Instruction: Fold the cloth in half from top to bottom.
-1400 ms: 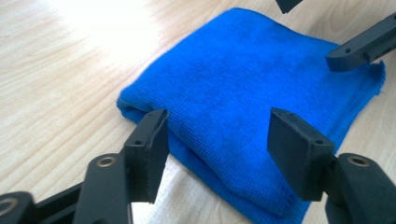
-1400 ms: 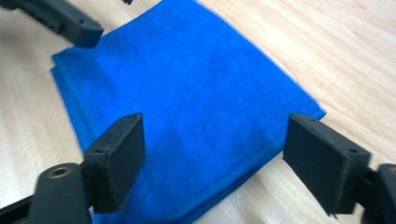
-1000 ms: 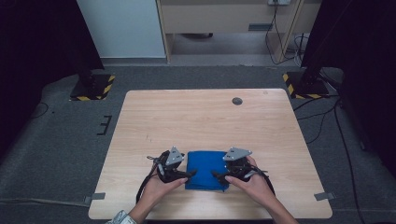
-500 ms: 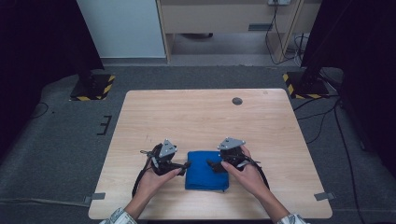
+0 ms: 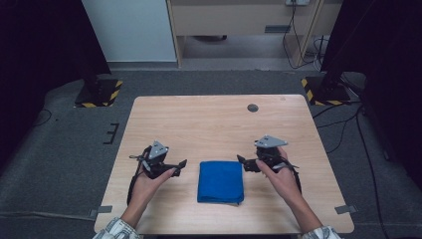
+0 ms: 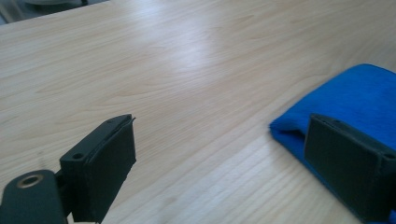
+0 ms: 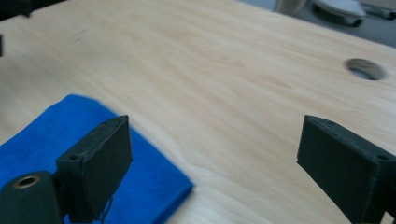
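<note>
A folded blue cloth (image 5: pixel 221 181) lies flat on the wooden table (image 5: pixel 214 124) near its front edge. To the cloth's left my left gripper (image 5: pixel 178 167) is held open, apart from the cloth; nothing sits between its jaws. In the left gripper view the cloth (image 6: pixel 355 100) is partly behind the right-hand jaw. On the cloth's right my right gripper (image 5: pixel 244 163) is open too, close to the far right corner of the cloth. The right gripper view has the cloth (image 7: pixel 42 135) at lower left behind one jaw, with bare wood between the jaws.
A round cable hole (image 5: pixel 253 107) sits in the table near its far edge, and it also appears as the hole (image 7: pixel 365 68) in the right gripper view. Black stands with yellow-striped bases (image 5: pixel 98 92) flank the table on the grey floor.
Both grippers have let go of the cloth and moved outward, left one leftward and right one rightward. The cloth now lies free between them.
</note>
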Action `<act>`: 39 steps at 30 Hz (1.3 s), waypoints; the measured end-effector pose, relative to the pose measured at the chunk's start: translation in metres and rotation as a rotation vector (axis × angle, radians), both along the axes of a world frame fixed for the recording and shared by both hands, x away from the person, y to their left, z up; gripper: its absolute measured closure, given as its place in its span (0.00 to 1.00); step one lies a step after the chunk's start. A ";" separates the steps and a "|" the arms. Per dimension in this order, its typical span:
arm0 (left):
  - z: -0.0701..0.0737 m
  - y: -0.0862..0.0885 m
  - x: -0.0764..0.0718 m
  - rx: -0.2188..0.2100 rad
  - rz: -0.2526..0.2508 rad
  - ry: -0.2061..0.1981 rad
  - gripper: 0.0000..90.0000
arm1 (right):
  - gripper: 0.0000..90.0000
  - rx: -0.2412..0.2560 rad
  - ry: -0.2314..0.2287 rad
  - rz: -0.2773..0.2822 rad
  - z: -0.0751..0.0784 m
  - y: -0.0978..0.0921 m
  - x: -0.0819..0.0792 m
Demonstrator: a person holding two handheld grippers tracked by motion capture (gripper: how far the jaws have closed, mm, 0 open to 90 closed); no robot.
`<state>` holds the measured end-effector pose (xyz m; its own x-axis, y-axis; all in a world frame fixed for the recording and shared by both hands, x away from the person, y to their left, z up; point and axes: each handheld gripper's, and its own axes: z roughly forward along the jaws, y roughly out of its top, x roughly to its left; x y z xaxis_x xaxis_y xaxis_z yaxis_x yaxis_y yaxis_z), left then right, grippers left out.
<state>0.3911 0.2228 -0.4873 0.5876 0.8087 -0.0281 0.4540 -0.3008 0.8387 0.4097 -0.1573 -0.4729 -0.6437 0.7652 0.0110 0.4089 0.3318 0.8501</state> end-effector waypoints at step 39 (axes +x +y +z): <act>-0.030 0.044 0.021 0.154 0.130 0.114 0.09 | 0.12 -0.029 0.173 -0.290 -0.046 -0.121 0.027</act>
<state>0.4117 0.2673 -0.5171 0.4786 0.8771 0.0411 0.5863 -0.3540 0.7286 0.4363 -0.2783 -0.5192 -0.3899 0.9177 0.0765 0.6271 0.2037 0.7518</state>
